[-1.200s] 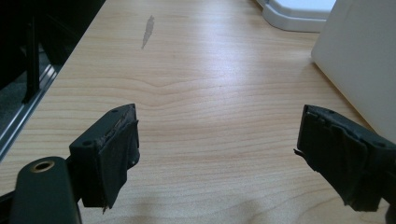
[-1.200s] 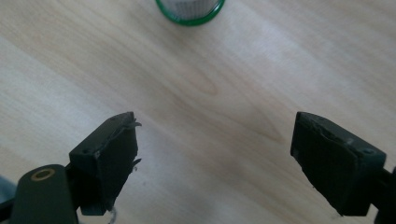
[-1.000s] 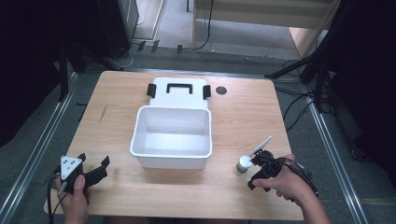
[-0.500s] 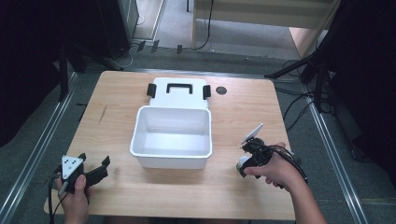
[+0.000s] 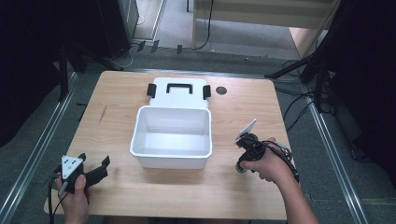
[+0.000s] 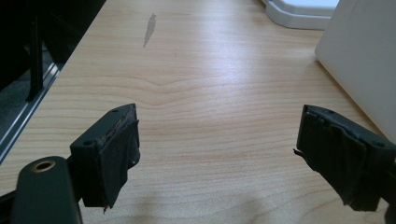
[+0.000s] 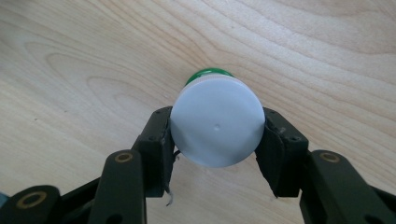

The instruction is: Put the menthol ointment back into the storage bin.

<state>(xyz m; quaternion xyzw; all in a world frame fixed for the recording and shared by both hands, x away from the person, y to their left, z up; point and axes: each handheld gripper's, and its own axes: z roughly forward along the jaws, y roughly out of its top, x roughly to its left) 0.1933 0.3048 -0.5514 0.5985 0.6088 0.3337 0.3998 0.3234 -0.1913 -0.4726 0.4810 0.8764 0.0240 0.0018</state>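
Between right gripper [image 7: 217,147] fingers [image 7: 156,147] (closed): bottle [image 7: 215,126]

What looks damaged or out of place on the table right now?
Little stands out. The table has a grey scuff near its left edge, and the pads on the left gripper look frayed.

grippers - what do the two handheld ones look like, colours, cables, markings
Both grippers are black with two jaws. The left gripper carries a grey three-cornered plate with dark dots on top, and a thin dark cable trails from it; the left gripper view shows worn black padding on its jaws and a brass-coloured rivet. The right gripper has the same rivets, a pale plate and black cables. Both forearms are bare, no sleeves.
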